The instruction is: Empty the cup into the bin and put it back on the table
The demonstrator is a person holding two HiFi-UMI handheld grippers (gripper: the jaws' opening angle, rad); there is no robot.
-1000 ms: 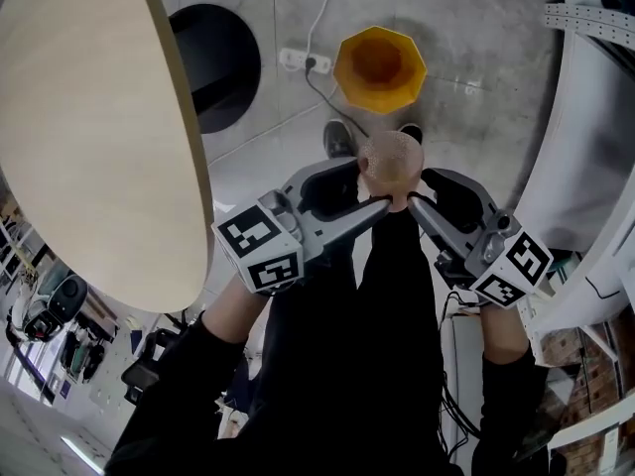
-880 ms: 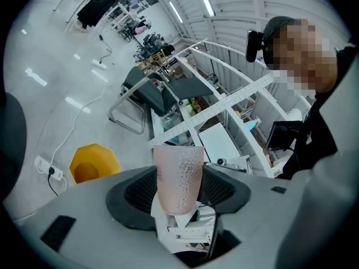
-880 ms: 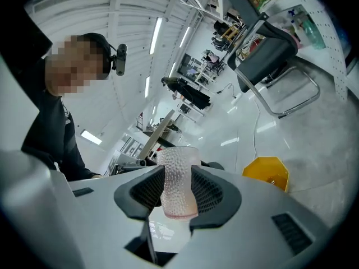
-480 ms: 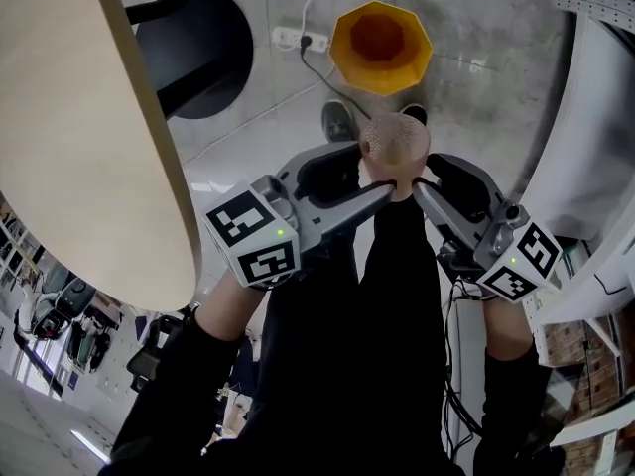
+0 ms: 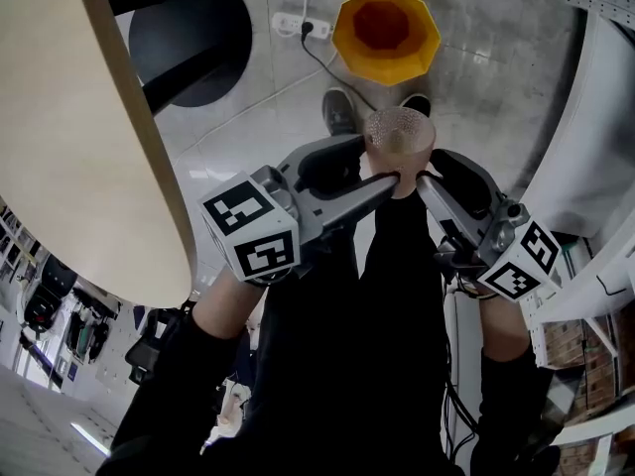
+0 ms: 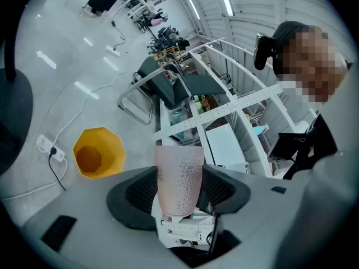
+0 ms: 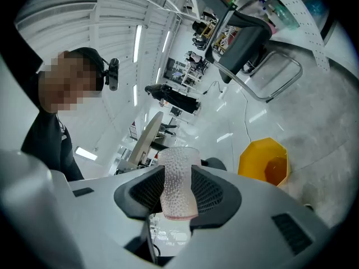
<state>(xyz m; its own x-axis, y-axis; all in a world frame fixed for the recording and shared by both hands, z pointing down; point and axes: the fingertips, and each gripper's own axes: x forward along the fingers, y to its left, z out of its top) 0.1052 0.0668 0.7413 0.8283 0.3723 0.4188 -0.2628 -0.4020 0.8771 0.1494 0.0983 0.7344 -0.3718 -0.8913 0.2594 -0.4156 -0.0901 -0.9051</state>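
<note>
The left tool (image 6: 180, 187) and the right tool (image 7: 179, 193) were each clamped on the pink dimpled cup (image 5: 399, 137), held upright in the air above the floor, near the yellow bin (image 5: 386, 34) and apart from the table (image 5: 69, 147).

Things in view, counted
1 cup (image 5: 399, 132), 1 bin (image 5: 386, 34), 2 grippers (image 5: 380, 164) (image 5: 430, 166), 1 table (image 5: 69, 147), 2 shoes (image 5: 339, 112) (image 5: 417, 104), 1 power strip (image 5: 298, 26), 1 cable (image 5: 327, 64).
</note>
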